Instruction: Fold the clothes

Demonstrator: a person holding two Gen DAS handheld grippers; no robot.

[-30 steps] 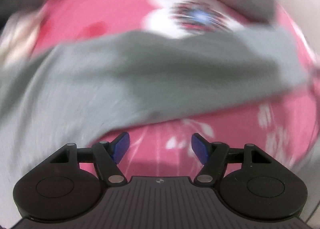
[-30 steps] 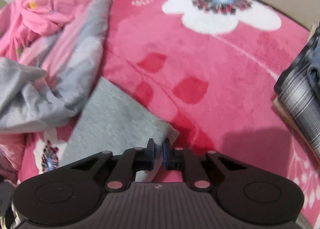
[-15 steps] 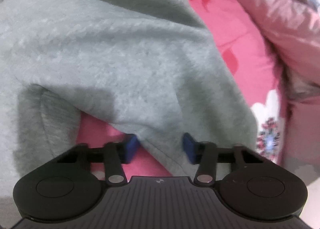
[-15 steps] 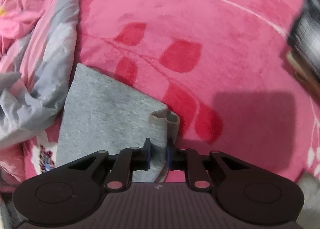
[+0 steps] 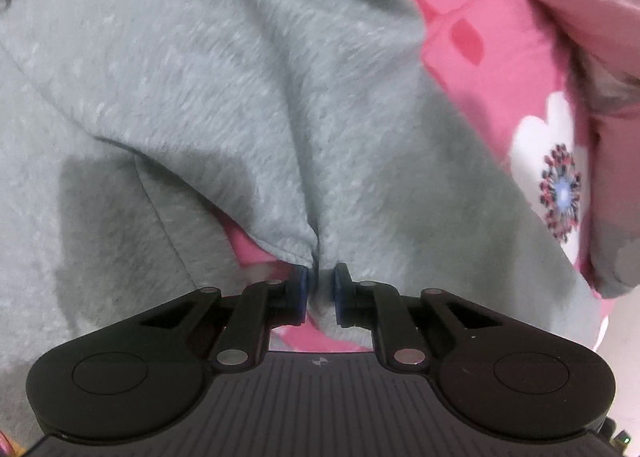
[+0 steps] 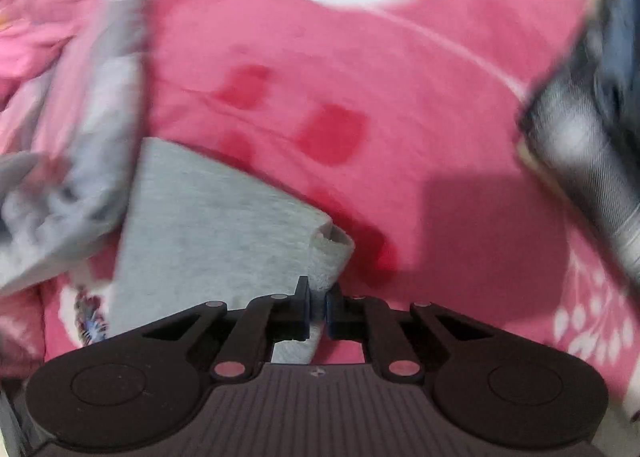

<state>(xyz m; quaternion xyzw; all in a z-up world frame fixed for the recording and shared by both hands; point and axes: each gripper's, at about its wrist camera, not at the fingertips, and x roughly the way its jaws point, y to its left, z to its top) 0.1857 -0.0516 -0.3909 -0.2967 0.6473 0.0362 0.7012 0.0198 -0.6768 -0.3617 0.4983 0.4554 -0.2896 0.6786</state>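
Grey fleece garment [image 5: 248, 97] spread on pink floral blanket [image 6: 360, 69], pinched at two edge points. Left gripper [image 5: 320, 289] clamped on a puckered hem; right gripper [image 6: 317, 311] clamped on a curled corner. Probable step: edges secured ahead of a fold. Next move: both corners lifted together, carried evenly across, clear of crumpled bedding [image 6: 80, 137] and striped stack [image 6: 580, 161].

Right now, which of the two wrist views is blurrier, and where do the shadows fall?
Right wrist view: heavy motion smear, worst on the striped clothes at the edge; a dark shadow lies on the pink blanket beside the grey garment. Left wrist view: sharper, mild blur; a shadow sits under the garment's fold. Fisheye bending in both.
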